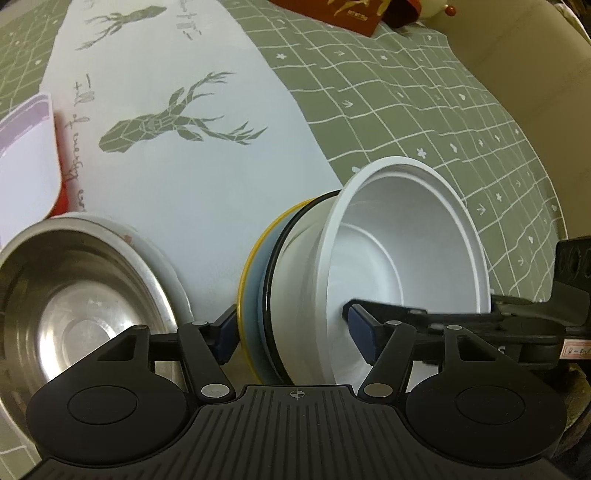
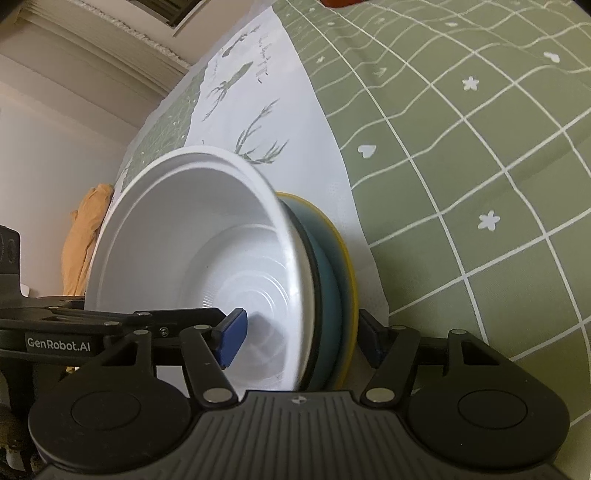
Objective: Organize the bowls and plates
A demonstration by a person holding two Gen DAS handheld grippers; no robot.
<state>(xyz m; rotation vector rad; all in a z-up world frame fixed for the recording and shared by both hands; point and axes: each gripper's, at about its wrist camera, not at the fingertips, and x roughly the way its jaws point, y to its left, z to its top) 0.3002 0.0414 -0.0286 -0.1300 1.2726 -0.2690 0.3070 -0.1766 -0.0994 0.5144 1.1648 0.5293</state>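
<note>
A stack stands on edge over the white deer runner [image 1: 192,177]: a white bowl [image 1: 406,236], a black-rimmed white plate [image 1: 275,273] and a blue plate with a yellow rim [image 1: 251,280]. My left gripper [image 1: 295,332] is shut on this stack, one pad inside the bowl and the other behind the yellow-rimmed plate. My right gripper [image 2: 301,339] clamps the same stack from the other side: its left pad sits inside the white bowl [image 2: 177,236], its right pad against the back of the yellow-rimmed plate [image 2: 349,266]. The right gripper's body [image 1: 535,325] shows at the right edge.
A steel bowl [image 1: 74,295] sits on a white plate [image 1: 173,273] at the lower left, with a white purple-rimmed container [image 1: 26,158] behind it. A red box [image 1: 332,14] lies at the far edge of the green checked tablecloth [image 1: 424,92]. An orange cloth [image 2: 85,240] hangs beyond the table.
</note>
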